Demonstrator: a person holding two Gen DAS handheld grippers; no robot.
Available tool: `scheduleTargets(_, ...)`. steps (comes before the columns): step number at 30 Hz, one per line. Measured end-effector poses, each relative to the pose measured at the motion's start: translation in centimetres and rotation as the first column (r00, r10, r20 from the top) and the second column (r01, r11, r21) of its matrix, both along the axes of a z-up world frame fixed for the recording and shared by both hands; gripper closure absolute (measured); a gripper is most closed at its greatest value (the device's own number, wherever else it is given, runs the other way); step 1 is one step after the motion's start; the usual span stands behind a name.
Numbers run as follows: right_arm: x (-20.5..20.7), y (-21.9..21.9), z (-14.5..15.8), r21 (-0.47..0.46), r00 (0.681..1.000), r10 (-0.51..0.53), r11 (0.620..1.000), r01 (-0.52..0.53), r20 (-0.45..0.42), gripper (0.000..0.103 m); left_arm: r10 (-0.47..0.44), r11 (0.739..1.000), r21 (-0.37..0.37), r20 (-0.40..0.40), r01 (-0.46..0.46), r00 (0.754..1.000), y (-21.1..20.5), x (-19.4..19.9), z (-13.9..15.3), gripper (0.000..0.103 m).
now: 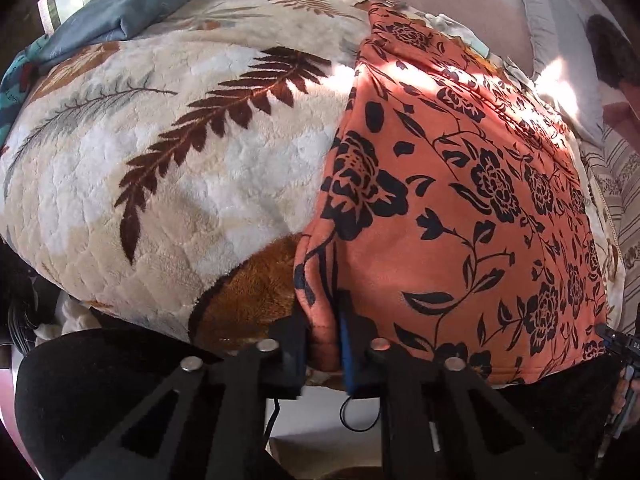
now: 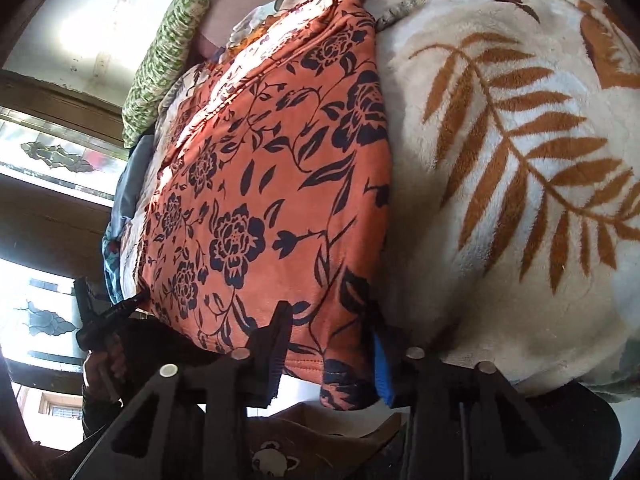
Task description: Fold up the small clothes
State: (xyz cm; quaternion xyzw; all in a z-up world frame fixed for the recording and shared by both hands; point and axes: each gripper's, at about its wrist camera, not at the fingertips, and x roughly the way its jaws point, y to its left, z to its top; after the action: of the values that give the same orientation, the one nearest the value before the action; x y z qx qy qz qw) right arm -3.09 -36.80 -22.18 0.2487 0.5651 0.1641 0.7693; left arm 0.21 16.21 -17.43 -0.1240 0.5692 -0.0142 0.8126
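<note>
Left tool (image 1: 323, 340): clamped on the orange floral garment (image 1: 460, 216), lower centre corner, ready to lift.
Right tool (image 2: 328, 356): pinching the near hem, keeping the edge level.

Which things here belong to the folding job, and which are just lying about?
In the job:
orange floral garment
left gripper, shut on its near hem
right gripper, with the other near corner between its jaws

Lying about:
leaf-print fleece blanket, underneath it
blue-grey cloth, at the far edge
green patterned pillow
</note>
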Motion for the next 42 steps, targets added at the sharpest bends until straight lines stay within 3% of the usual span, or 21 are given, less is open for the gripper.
scheduleTargets(1,0.0,0.0,0.0,-0.003,1.0,0.004,1.0,-0.004,-0.001,0.086,-0.003,1.0,-0.014,0.001,0.003,1.0,-0.1,-0.1,0.4,0.096)
scheduleTargets(2,0.0,0.2,0.2,-0.009,1.0,0.011,1.0,-0.011,0.0,0.09,-0.009,1.0,-0.008,0.02,0.009,1.0,-0.4,-0.3,1.0,0.096)
scheduleTargets(5,-0.3,0.2,1.0,0.036,0.999,0.011,0.999,-0.013,0.038,0.093,-0.034,0.999,-0.004,0.043,0.034,0.998,-0.8,-0.5,1.8,0.096)
scheduleTargets(8,0.2,-0.3,-0.4,0.062,1.0,-0.01,0.998,0.012,-0.018,0.093,0.001,0.999,-0.051,0.01,0.0,1.0,0.0,0.1,1.1,0.096)
scheduleTargets(11,0.4,-0.6,-0.6,0.108,0.999,-0.007,0.994,0.011,-0.038,0.085,0.013,0.997,-0.079,0.026,-0.011,1.0,0.6,0.3,0.9,0.094)
scheduleTargets(12,0.5,-0.6,-0.7,0.094,0.999,-0.01,0.995,0.014,-0.043,0.07,0.008,0.998,-0.066,0.011,-0.007,1.0,0.6,0.4,0.5,0.09)
scheduleTargets(13,0.6,-0.6,-1.0,0.081,0.998,-0.012,0.997,0.017,-0.064,0.063,-0.001,0.998,-0.056,-0.007,0.001,1.0,0.6,0.5,0.1,0.077)
scheduleTargets(15,0.8,-0.6,-1.1,0.084,0.997,0.0,0.996,0.006,-0.072,0.063,-0.012,0.998,-0.069,-0.018,0.01,1.0,0.6,0.5,-0.4,0.071)
scheduleTargets(16,0.9,-0.5,-1.2,0.081,0.997,0.008,0.997,-0.003,-0.073,0.067,-0.013,0.998,-0.062,-0.013,0.012,1.0,0.5,0.6,-0.3,0.075)
scheduleTargets(17,0.9,-0.4,-1.2,0.077,0.997,0.016,0.997,-0.01,-0.074,0.075,-0.015,0.999,-0.051,-0.014,0.014,1.0,0.5,0.7,-0.2,0.088)
scheduleTargets(18,0.9,-0.3,-1.2,0.072,0.997,0.016,0.997,-0.011,-0.076,0.096,-0.013,0.998,-0.056,-0.017,0.012,1.0,0.6,0.8,-0.1,0.096)
scheduleTargets(23,0.6,-1.1,0.4,0.249,1.0,-0.016,0.968,0.022,-0.026,0.097,0.018,0.989,-0.146,0.04,-0.012,0.999,1.2,1.1,2.6,0.097)
scheduleTargets(27,1.9,-2.2,3.0,0.436,0.996,-0.07,0.899,0.041,0.053,0.097,0.027,0.974,-0.228,0.125,0.002,0.992,1.6,3.0,6.2,0.097)
scheduleTargets(31,5.7,-2.3,6.7,0.532,0.983,-0.104,0.847,0.008,0.151,0.097,0.029,0.967,-0.254,0.206,0.025,0.978,1.3,7.7,10.3,0.097)
scheduleTargets(36,14.7,-2.9,11.4,0.557,0.957,-0.156,0.83,-0.008,0.246,0.097,0.025,0.97,-0.239,0.269,0.042,0.963,1.2,17.5,14.1,0.097)
scheduleTargets(39,22.3,-3.8,11.9,0.558,0.946,-0.222,0.828,0.055,0.235,0.097,0.028,0.976,-0.216,0.267,0.032,0.963,0.2,25.4,14.3,0.096)
scheduleTargets(42,30.2,-4.8,8.9,0.527,0.94,-0.319,0.822,0.213,0.117,0.093,0.089,0.976,-0.213,0.193,-0.047,0.977,-0.8,33.8,10.9,0.092)
